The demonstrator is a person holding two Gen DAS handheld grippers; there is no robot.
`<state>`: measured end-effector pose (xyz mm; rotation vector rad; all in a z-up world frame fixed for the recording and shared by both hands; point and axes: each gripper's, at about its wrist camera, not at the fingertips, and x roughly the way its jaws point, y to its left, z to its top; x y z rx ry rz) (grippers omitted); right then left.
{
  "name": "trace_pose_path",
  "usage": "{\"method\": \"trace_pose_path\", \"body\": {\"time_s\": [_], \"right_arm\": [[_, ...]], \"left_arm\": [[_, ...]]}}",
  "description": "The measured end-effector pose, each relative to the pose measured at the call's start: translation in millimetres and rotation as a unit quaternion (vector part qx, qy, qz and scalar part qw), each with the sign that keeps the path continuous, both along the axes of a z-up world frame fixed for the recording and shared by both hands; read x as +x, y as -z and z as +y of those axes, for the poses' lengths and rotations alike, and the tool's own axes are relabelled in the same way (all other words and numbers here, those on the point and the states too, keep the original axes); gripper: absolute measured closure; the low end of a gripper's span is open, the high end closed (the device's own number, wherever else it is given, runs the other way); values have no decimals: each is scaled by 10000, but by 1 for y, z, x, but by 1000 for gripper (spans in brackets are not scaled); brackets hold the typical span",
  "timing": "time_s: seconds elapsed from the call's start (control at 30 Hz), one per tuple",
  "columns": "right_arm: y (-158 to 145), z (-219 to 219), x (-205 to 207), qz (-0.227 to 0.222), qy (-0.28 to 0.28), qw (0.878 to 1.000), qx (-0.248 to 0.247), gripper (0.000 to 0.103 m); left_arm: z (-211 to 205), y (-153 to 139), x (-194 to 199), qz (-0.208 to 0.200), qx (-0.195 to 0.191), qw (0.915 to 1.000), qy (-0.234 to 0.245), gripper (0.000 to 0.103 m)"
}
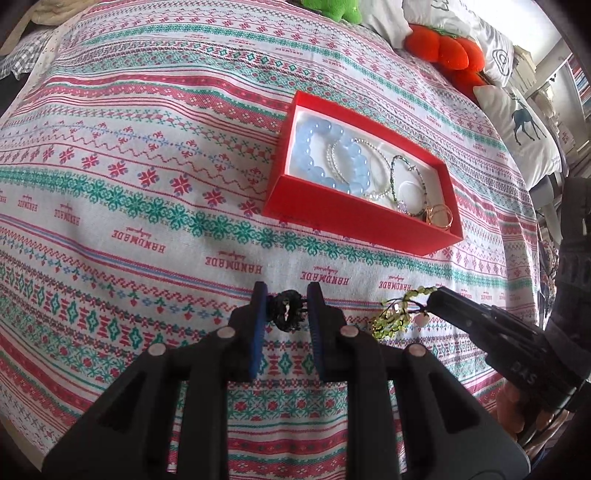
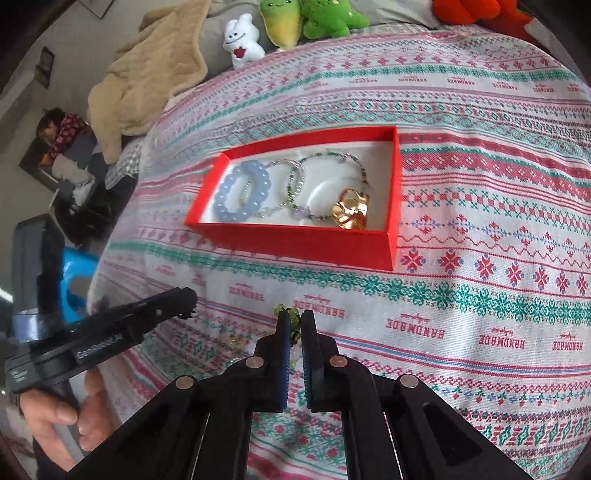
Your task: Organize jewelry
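A red box [image 1: 354, 218] [image 2: 306, 240] lies on the patterned bedspread. It holds a blue bead bracelet [image 1: 325, 155] [image 2: 242, 192], thin bead bracelets [image 2: 328, 184] and a gold hair claw [image 2: 351, 208]. My left gripper [image 1: 285, 299] is shut on a black hair claw [image 1: 286, 310], near the cloth in front of the box. My right gripper [image 2: 294, 319] is shut on a green bead bracelet [image 2: 291, 321] [image 1: 395, 314], which hangs from its tips just right of the left gripper.
Plush toys [image 2: 306, 14] and an orange plush [image 1: 443, 48] line the far edge of the bed. A beige blanket [image 2: 147, 77] lies at the far left corner. Pillows [image 1: 517, 122] sit at the right. The bedspread [image 1: 147, 184] spreads left of the box.
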<state>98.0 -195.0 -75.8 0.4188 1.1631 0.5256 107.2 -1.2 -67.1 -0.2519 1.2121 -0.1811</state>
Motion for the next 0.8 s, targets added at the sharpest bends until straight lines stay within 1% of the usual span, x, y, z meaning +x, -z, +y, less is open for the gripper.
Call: {"method": "trace_pose_path", "body": {"time_s": [0.1,0.2,0.33,0.4,0.43,0.5,0.57,0.63,0.7,0.8], "right_arm": [[-10,-2,-4,-188,-39,9995,232,98],[-16,-3,-4,-322,-11,9992,243,98],[-29,-12,-7,-559,-24,9966,602,97],[-35,-15,-10,-657,-77,9960,596,97],[-35,-14,-10,-660,-92,9962,565,97],[-36,-16,-10,-629,-84,9956,683,97],[-40,-20,-12,-747,-87,9941,787,97],[-42,-20,-12,-793,-89,9940,747,97],[-37,-19,-11,-687,-88,9949,728,97],[-41,-20,-12,-786,-100,9934,829,97]], "left_arm": [[2,-3,0,-41,-44,10000,-24,80],[4,-6,0,-65,-85,9999,-23,80],[5,-8,-1,-95,-107,9999,-40,80],[6,-9,-2,-112,-124,9999,-43,80],[6,-10,-2,-121,-125,9998,-45,80],[7,-11,-2,-133,-139,9998,-53,80],[8,-11,-1,-129,-151,9998,-66,80],[9,-12,-1,-135,-167,9997,-74,80],[10,-12,-1,-136,-156,9997,-88,80],[10,-12,0,-135,-158,9997,-88,80]]}}
